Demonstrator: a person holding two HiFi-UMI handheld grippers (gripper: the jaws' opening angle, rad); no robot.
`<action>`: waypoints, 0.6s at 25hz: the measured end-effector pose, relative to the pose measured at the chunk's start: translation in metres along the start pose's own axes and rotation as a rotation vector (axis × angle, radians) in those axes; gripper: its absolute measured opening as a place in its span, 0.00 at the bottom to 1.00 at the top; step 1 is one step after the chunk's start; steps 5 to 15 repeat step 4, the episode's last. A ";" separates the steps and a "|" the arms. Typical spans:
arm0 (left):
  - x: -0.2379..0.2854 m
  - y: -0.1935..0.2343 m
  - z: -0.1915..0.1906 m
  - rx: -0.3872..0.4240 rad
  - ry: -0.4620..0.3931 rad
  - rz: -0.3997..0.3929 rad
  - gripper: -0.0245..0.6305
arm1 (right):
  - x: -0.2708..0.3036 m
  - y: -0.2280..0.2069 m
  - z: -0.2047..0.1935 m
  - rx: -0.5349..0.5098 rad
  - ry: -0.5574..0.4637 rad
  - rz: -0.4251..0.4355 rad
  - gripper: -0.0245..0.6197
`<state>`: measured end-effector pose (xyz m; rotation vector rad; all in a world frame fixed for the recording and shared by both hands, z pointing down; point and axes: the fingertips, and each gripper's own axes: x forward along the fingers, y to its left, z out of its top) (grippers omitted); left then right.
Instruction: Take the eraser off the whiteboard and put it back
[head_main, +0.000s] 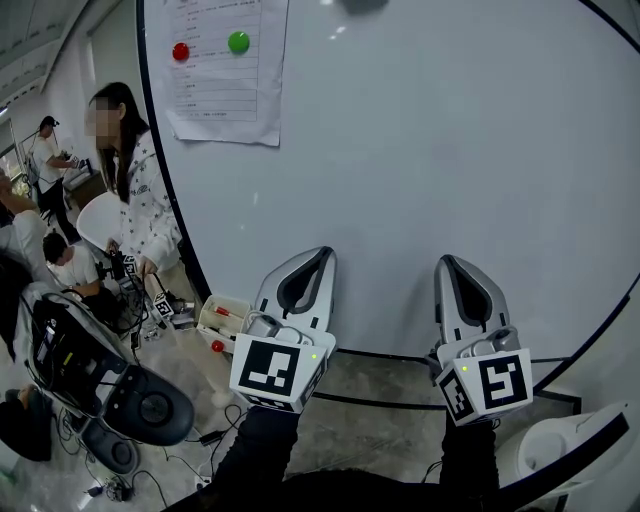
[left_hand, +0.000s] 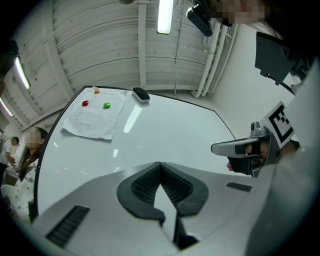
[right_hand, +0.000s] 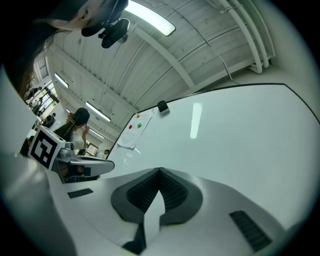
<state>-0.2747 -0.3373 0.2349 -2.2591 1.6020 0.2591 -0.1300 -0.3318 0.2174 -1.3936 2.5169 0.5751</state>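
Both grippers are low in front of the whiteboard (head_main: 450, 130), tips angled up: left gripper (left_hand: 160, 166) has its jaws closed tip to tip on nothing, and right gripper (right_hand: 160, 172) is likewise closed and empty. The eraser (left_hand: 141, 94) sits far off at the board's top edge, about 12 o'clock from either pair, long axis along that edge; the left gripper looks slightly nearer. At its 8 o'clock is a paper sheet (left_hand: 92, 119) under a red magnet (left_hand: 85, 103) and a green magnet (left_hand: 106, 105); the print is too small to read and no brand shows.
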 end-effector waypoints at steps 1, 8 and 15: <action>0.000 0.000 0.001 0.007 0.001 -0.001 0.04 | 0.000 0.000 0.000 -0.002 0.001 0.001 0.05; -0.002 0.003 0.004 0.018 0.018 0.016 0.05 | 0.000 0.002 0.001 -0.005 0.003 0.005 0.05; -0.002 0.003 0.004 0.018 0.018 0.016 0.05 | 0.000 0.002 0.001 -0.005 0.003 0.005 0.05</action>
